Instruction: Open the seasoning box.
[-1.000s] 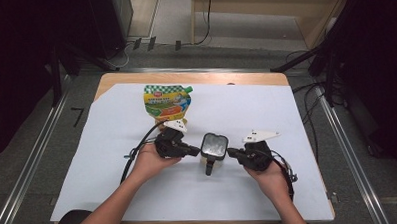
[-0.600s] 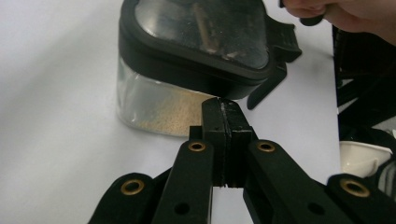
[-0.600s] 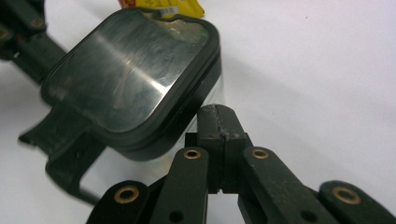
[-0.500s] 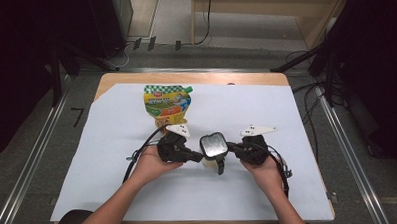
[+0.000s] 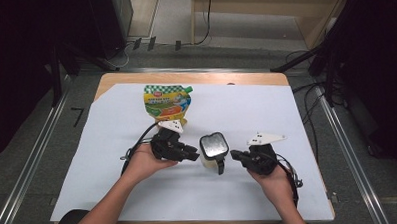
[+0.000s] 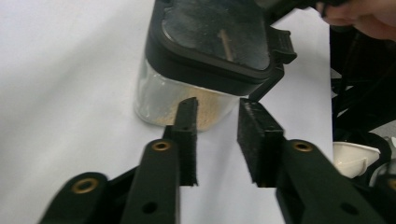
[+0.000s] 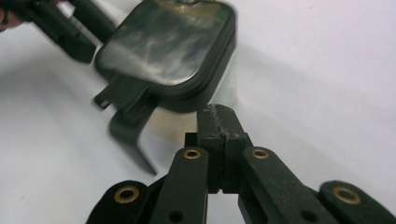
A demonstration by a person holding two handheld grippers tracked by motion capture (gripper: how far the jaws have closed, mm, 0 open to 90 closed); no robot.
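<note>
Glass jar [image 5: 214, 150] with a black lid, standing mid-table on the white sheet [image 5: 296, 113], between the two grippers. Left gripper [image 6: 217, 140] just short of the jar, jaws just parted, nothing between them. Right gripper [image 7: 218, 122] clenched empty, tips just beside the jar's wall, below the lid. Pouch [image 5: 167, 102] well behind.

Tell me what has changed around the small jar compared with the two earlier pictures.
The left gripper has just been opening; nothing sits between its pads, which point at the jar. The jar's lid latch now hangs toward the person instead of leaning to one side. The right gripper stays shut beside the jar. The pouch has not moved.
</note>
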